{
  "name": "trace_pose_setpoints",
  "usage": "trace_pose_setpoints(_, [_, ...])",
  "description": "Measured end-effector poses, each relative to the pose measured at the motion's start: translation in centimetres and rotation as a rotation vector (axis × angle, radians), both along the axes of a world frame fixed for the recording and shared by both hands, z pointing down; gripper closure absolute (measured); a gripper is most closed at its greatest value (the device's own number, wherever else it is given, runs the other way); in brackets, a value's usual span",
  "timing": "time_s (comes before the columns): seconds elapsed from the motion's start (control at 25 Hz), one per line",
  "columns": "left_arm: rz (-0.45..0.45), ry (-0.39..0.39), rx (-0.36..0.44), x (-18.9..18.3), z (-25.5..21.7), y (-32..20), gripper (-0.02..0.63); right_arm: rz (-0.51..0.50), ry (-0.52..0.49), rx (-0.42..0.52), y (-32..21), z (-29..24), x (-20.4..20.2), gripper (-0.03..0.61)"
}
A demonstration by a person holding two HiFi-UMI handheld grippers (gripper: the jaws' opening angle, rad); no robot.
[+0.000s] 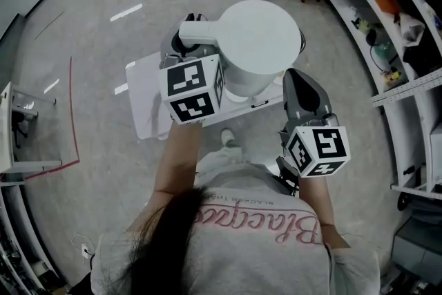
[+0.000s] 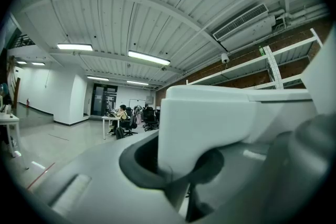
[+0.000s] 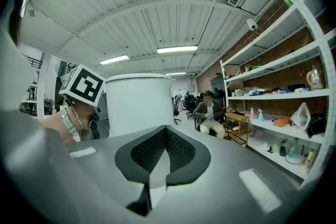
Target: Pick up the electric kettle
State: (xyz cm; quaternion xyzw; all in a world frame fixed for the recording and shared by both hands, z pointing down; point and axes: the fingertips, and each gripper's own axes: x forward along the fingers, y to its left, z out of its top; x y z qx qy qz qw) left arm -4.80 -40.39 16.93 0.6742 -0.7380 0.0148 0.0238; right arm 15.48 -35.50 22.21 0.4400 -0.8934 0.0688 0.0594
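Grips the kettle (image 1: pixel 259 45) by its handle (image 2: pixel 210 123) with the left tool (image 2: pixel 190 178), jaws clamped on either side of the handle. Holds the kettle upright over the white table (image 1: pixel 146 103), lid facing up toward the head camera; cannot tell whether its bottom clears the table. Points the right tool (image 3: pixel 157 165) toward the kettle from nearby, jaws nearly together with nothing between them.

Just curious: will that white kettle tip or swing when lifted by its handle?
Likely stiff: the electric kettle looks like hard plastic. Gripped only at its side handle by the left claw, its wide body may tilt, more if full.
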Motion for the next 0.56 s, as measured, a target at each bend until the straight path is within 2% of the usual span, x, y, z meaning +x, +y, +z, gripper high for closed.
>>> trace_pose_setpoints(0.32, [-0.019, 0.026, 0.014, -0.2, -0.9, 2.2, 0.571, -0.028, -0.014, -0.014, 1.7, -0.5, 0.0, 0.560])
trace_pose_setpoints(0.56, [-0.029, 0.015, 0.033, -0.3, -1.6, 3.0, 0.571, -0.041, -0.023, -0.009, 2.4, -0.7, -0.1, 0.560])
